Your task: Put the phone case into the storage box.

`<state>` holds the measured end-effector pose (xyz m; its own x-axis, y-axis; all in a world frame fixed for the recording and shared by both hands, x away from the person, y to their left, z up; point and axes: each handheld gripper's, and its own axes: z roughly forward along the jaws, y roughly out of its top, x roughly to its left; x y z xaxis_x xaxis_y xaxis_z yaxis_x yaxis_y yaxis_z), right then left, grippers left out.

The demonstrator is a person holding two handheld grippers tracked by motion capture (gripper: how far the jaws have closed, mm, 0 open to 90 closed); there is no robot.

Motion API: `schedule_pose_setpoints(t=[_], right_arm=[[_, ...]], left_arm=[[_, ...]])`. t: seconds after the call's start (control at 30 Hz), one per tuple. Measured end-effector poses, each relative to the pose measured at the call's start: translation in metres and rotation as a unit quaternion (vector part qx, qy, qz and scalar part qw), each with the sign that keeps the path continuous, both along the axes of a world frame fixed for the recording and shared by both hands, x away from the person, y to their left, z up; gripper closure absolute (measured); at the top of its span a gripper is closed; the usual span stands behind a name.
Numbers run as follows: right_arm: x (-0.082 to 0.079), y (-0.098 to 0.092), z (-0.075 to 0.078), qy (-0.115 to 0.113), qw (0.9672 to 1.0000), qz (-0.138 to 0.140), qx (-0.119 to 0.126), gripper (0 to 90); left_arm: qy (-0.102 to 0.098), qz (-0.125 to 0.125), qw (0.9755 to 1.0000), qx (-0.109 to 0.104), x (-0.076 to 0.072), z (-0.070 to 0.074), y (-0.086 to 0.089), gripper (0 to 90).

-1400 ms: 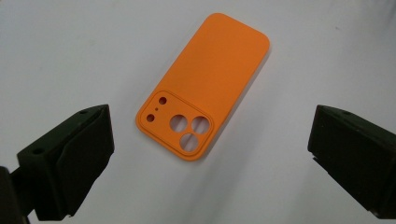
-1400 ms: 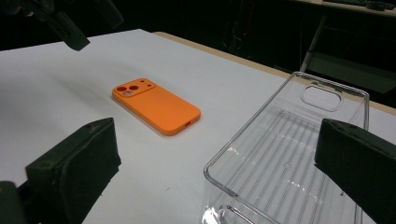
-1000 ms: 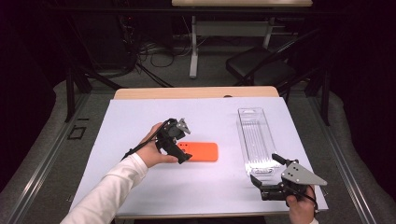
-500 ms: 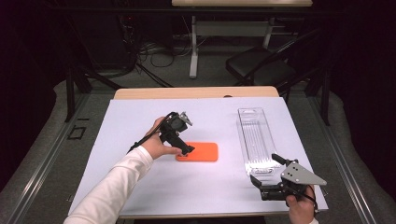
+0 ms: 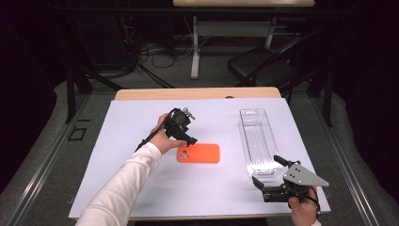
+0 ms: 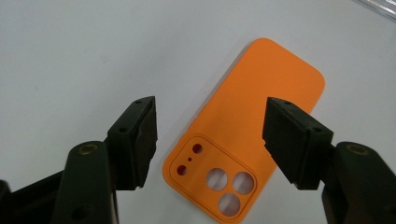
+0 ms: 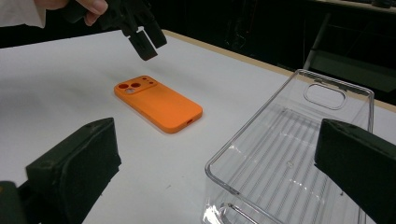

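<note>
We count two tools, one per hand. One flat orange silicone phone case (image 5: 198, 153) lies back-up on the white-covered table (image 5: 141, 188), roughly mid-table. One clear rectangular plastic packaging tray (image 5: 259, 141) lies to its right, well apart from it, long side running away from us.

Phone case details from the left gripper view: one raised camera block at the near end of the case (image 6: 247, 135), with three large round cutouts and three smaller holes, two of them red-edged and one tiny between them. In the right gripper view we see one slot in the case's short end.

Left tool (image 5: 188, 141): hovers over the camera end of the case, tips angled down. Its jaws have just been closing and now stand partly open, either side of the camera corner as seen from above. Pads are not touching the case; we see table between each pad and the case edge. It holds nothing.

Right tool (image 5: 268, 176): sits at the near right of the table, just at the near end of the tray. Jaws wide apart, nothing gripped. In the right gripper view the tray's near corner (image 7: 280, 158) lies between the two black pads without contact that we can make out.

One white sleeve (image 5: 122, 188) on the left arm.
</note>
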<state>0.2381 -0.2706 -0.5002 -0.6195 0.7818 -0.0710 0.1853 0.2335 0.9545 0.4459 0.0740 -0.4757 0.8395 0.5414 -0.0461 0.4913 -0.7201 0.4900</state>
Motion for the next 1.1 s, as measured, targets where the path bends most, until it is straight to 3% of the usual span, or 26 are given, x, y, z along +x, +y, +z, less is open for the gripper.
schedule_pose_setpoints(t=[0.13,0.17,0.33,0.43,0.47,0.53,0.6,0.73,0.93,1.1], right_arm=[[0.000,0.000,0.000,0.001,1.0000,0.001,-0.001,0.0],[0.000,0.000,0.000,0.000,1.0000,0.002,-0.002,0.0],[0.001,0.000,-0.001,0.000,1.0000,0.003,-0.004,0.2],[0.001,-0.001,-0.001,0.001,1.0000,0.004,-0.004,0.4],[0.001,0.000,-0.001,0.001,1.0000,0.004,-0.004,0.4],[0.001,0.000,-0.001,0.002,1.0000,0.005,-0.003,0.7],[0.001,0.000,-0.001,0.002,1.0000,0.005,-0.003,0.8],[0.001,0.000,-0.001,0.003,1.0000,0.005,-0.003,1.2],[0.002,-0.001,-0.001,0.004,1.0000,0.007,-0.004,1.7],[0.002,-0.001,-0.001,0.005,1.0000,0.007,-0.003,1.9]], left_arm=[[0.007,0.019,0.9998,0.000,0.005,-0.004,0.000,46.1],[0.015,0.035,0.9993,-0.002,0.010,-0.007,0.001,50.4],[0.023,0.057,0.9981,0.003,0.014,-0.013,0.001,57.1],[0.019,0.075,0.9970,0.004,0.013,-0.016,0.000,73.6],[0.017,0.081,0.9965,-0.002,0.014,-0.016,0.001,73.6],[0.017,0.086,0.9961,-0.010,0.015,-0.018,0.001,86.6],[0.014,0.087,0.9960,-0.009,0.015,-0.022,-0.001,90.0],[0.019,0.091,0.9956,0.007,0.017,-0.033,-0.004,90.0],[0.036,0.101,0.9942,0.011,0.021,-0.050,-0.005,90.0],[0.041,0.102,0.9939,0.008,0.020,-0.055,-0.003,90.0]])
